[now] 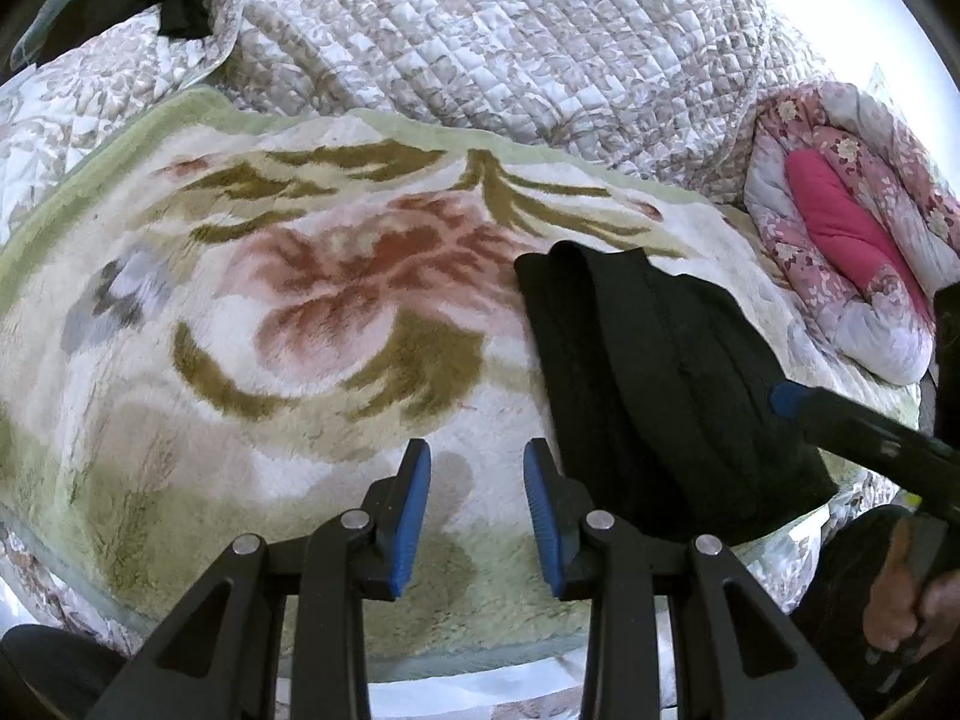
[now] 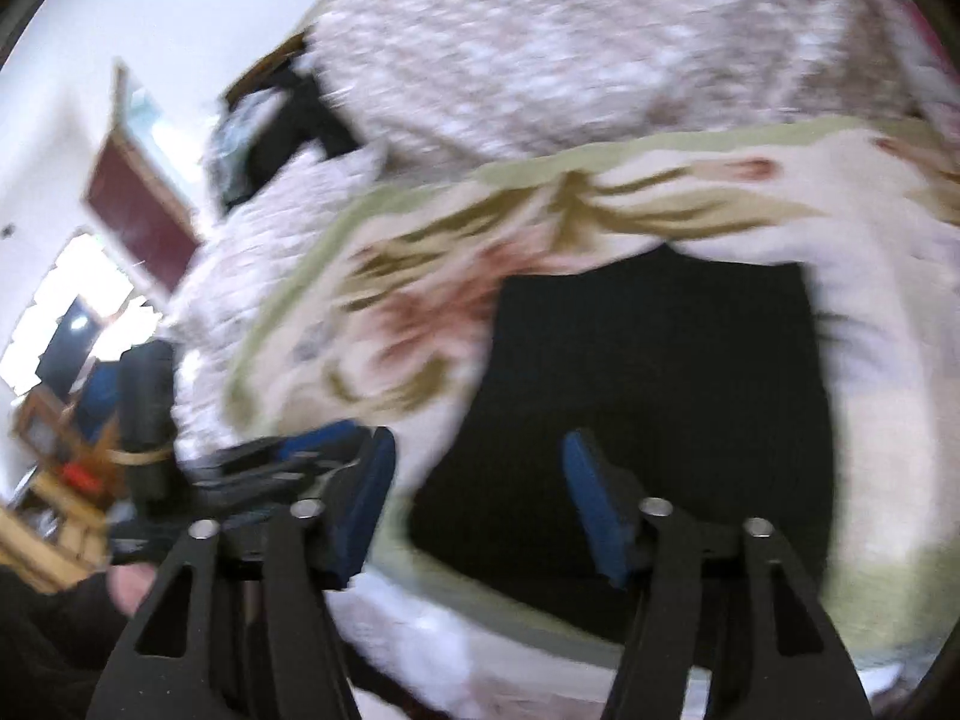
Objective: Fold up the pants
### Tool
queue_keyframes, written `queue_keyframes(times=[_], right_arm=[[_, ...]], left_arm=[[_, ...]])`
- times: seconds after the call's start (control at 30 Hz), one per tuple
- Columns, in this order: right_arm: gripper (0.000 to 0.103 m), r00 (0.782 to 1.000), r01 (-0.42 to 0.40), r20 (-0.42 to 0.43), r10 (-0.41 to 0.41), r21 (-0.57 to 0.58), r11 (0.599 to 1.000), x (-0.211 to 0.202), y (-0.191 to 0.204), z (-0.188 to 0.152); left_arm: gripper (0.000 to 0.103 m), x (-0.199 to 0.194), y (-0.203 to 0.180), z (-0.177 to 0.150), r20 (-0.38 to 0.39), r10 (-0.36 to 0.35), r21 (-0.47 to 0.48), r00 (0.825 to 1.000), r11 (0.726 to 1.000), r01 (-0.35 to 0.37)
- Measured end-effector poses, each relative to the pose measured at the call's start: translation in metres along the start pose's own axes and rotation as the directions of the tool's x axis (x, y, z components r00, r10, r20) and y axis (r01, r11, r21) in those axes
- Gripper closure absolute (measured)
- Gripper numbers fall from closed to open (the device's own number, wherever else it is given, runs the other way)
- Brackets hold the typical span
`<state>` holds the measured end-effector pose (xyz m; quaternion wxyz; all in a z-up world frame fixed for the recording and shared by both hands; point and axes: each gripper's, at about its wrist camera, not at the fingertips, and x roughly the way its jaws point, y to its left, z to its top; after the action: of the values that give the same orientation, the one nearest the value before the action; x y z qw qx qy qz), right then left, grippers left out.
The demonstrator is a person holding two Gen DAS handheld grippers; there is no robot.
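- A fluffy cream blanket (image 1: pixel 252 360) with a pink flower and olive leaves covers the bed, with a quilted floral bedspread (image 1: pixel 480 48) heaped behind it and a rolled pink quilt (image 1: pixel 840 240) at the far right.
- The black pants (image 1: pixel 648 372) lie on the blanket's right side, already folded into a compact oblong. Seen from the left wrist, their long axis runs from the near edge of the bed away toward the bedspread.
- The right gripper (image 2: pixel 480 498) is the nearer one: it hangs right over the pants' near end, jaws apart and empty, the cloth straight ahead between them. That view is blurred.
- The left gripper (image 1: pixel 477 510) sits just left of the pants over bare blanket, jaws partly apart, holding nothing.
- A bare hand (image 1: pixel 912 606) grips the right tool's handle.
- No brand, label or readable writing shows anywhere.
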<state>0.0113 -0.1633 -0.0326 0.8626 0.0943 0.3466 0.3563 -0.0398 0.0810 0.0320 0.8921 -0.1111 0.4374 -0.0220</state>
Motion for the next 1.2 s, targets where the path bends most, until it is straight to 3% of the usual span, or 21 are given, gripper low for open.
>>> queue_keyframes(times=[0.07,0.13,0.17,0.23,0.3,0.6,0.77,0.9,1.2], right_arm=[[0.065,0.998,0.066,-0.021,-0.066,0.024,0.998,0.004,-0.014,-0.005],[0.072,0.991,0.103,-0.094,-0.1,0.023,0.994,0.017,-0.025,-0.014],[0.072,0.992,0.091,-0.087,-0.09,0.011,0.996,0.017,-0.025,-0.015],[0.072,0.993,-0.013,-0.116,0.013,0.008,1.0,0.014,-0.021,-0.011],[0.072,0.994,-0.033,-0.101,0.032,-0.01,0.999,0.008,-0.023,-0.009],[0.072,0.991,0.134,0.013,-0.136,0.062,0.989,-0.01,-0.078,0.037],[0.072,0.987,0.16,-0.009,-0.16,0.009,0.987,0.016,-0.087,0.057],[0.075,0.974,0.224,-0.04,-0.222,0.026,0.974,0.042,-0.109,0.061],[0.074,0.974,0.227,-0.013,-0.227,0.044,0.973,0.008,-0.093,0.05]], left_arm=[[0.068,0.0,-0.006,0.004,0.004,-0.012,0.012,1.0,1.0,0.012],[0.068,0.002,-0.015,0.009,0.008,-0.026,0.031,1.0,0.999,0.026],[0.068,0.004,-0.019,0.012,0.008,-0.034,0.039,0.999,0.999,0.034],[0.068,0.007,-0.028,0.019,0.01,-0.05,0.056,0.999,0.997,0.05],[0.068,0.009,-0.037,0.026,0.018,-0.063,0.075,0.998,0.995,0.061],[0.068,0.041,-0.086,0.06,0.027,-0.132,0.169,0.991,0.977,0.126],[0.069,0.082,-0.088,0.063,-0.018,-0.092,0.181,0.996,0.979,0.094],[0.069,0.084,-0.085,0.058,0.011,-0.097,0.207,0.995,0.974,0.093],[0.066,0.079,-0.079,0.062,0.002,-0.067,0.182,0.998,0.981,0.066]])
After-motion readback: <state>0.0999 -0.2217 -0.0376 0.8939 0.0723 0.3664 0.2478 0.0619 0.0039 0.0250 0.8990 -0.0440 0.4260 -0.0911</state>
